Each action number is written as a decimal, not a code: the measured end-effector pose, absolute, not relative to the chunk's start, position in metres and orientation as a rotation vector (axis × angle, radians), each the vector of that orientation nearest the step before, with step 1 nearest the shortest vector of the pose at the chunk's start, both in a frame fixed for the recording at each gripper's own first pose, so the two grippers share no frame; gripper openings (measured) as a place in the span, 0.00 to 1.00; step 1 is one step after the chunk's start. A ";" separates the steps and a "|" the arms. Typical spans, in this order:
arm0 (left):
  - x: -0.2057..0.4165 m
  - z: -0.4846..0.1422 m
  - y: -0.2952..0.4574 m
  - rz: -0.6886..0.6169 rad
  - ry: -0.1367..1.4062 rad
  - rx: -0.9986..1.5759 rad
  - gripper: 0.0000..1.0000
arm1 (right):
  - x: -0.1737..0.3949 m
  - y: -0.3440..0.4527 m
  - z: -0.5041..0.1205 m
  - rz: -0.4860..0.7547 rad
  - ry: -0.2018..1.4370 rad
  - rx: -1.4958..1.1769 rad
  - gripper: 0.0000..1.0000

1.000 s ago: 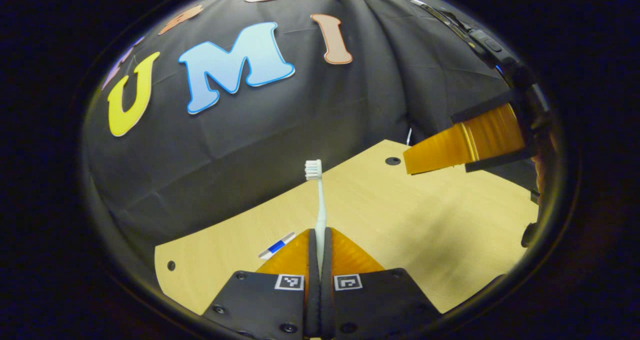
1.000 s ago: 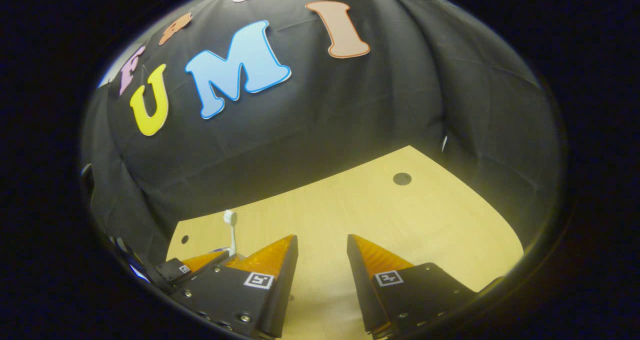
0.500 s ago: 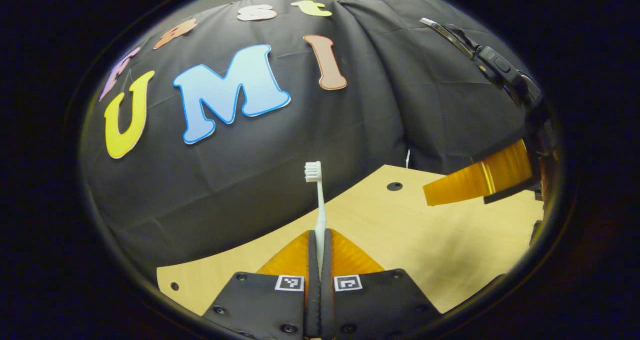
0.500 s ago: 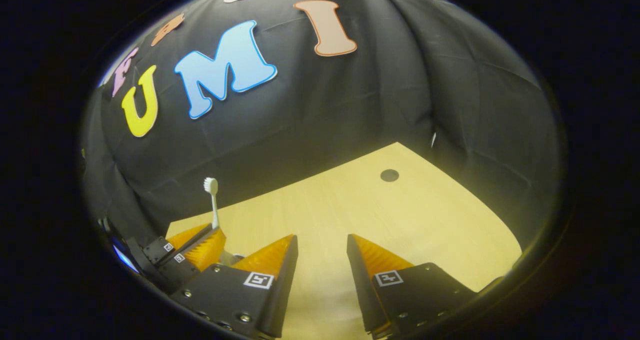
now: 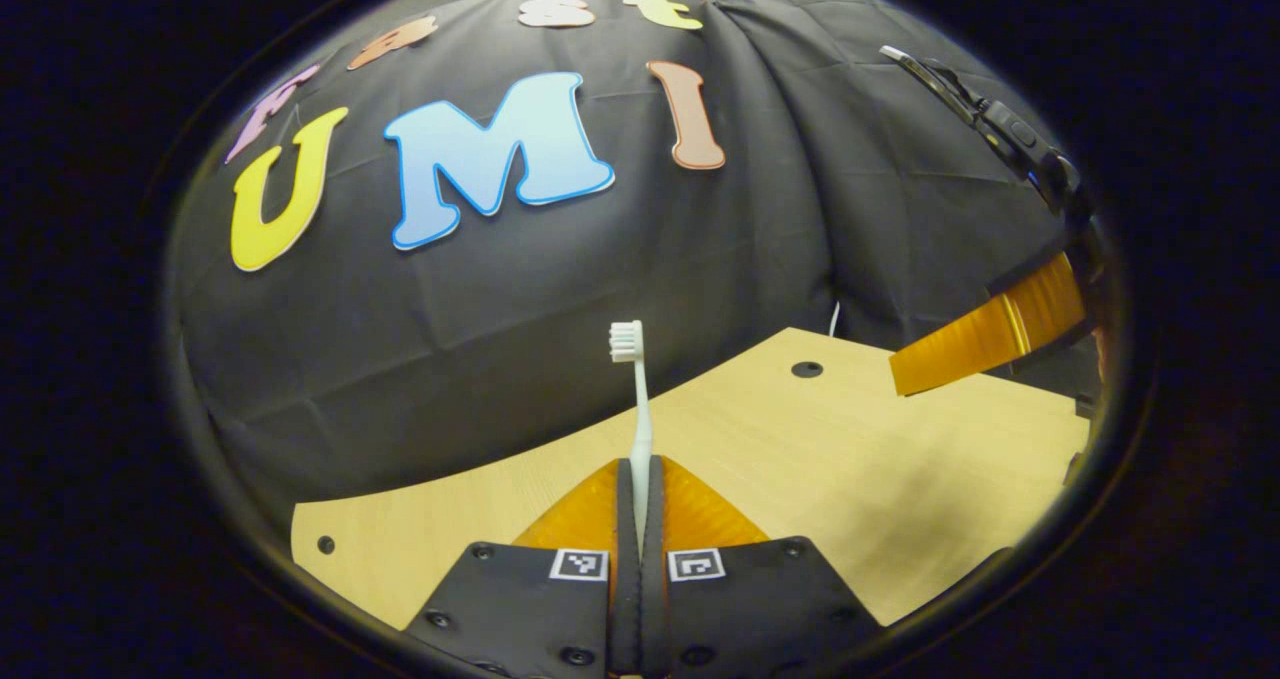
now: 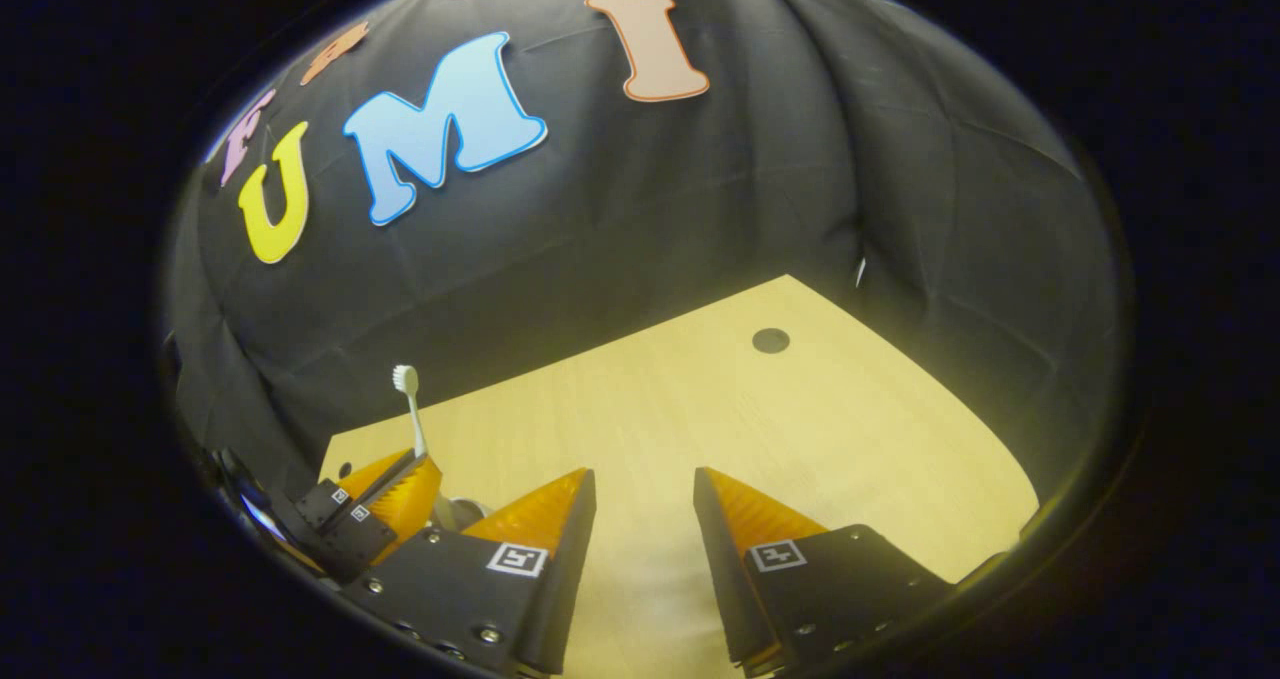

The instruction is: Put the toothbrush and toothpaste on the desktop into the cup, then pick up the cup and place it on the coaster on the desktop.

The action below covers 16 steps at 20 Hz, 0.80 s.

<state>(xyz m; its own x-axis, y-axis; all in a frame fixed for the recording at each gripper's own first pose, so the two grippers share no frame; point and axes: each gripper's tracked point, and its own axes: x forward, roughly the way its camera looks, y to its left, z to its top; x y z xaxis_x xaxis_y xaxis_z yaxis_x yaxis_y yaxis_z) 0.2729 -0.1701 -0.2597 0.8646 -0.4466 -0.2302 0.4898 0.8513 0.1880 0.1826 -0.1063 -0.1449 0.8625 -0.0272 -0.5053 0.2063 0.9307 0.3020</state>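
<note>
Left gripper view: the left gripper point(image 5: 641, 479), closed on the toothbrush point(image 5: 637, 399), has lifted it clear of the desk point(image 5: 800, 459), ready for the cup, while the right gripper point(image 6: 645, 519) hangs open and empty.

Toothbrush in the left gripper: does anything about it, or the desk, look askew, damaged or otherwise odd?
Nothing stands out. The toothbrush stands straight up, bristles on top, clamped between the left gripper's fingers. The right gripper is open and holds nothing. The desktop shows no spill or damage.
</note>
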 end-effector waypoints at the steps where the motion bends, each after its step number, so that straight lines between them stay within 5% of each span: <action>1: 0.271 -0.261 -0.170 -0.494 0.178 0.243 0.08 | 0.182 -0.106 -0.145 -0.124 0.518 0.358 0.58; 12: 0.261 -0.257 -0.158 -0.444 0.179 0.197 0.12 | 0.186 -0.103 -0.145 -0.112 0.522 0.359 0.58; 16: 0.254 -0.255 -0.152 -0.419 0.178 0.191 0.42 | 0.187 -0.099 -0.145 -0.098 0.523 0.360 0.58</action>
<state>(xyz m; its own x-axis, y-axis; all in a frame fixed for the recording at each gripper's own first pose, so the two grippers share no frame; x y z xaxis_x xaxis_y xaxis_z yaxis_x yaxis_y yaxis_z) 0.2540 -0.1517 -0.2547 0.8983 -0.3859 -0.2100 0.4192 0.8960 0.1467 0.1867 -0.0988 -0.1451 0.8633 -0.0009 -0.5046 0.1828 0.9327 0.3110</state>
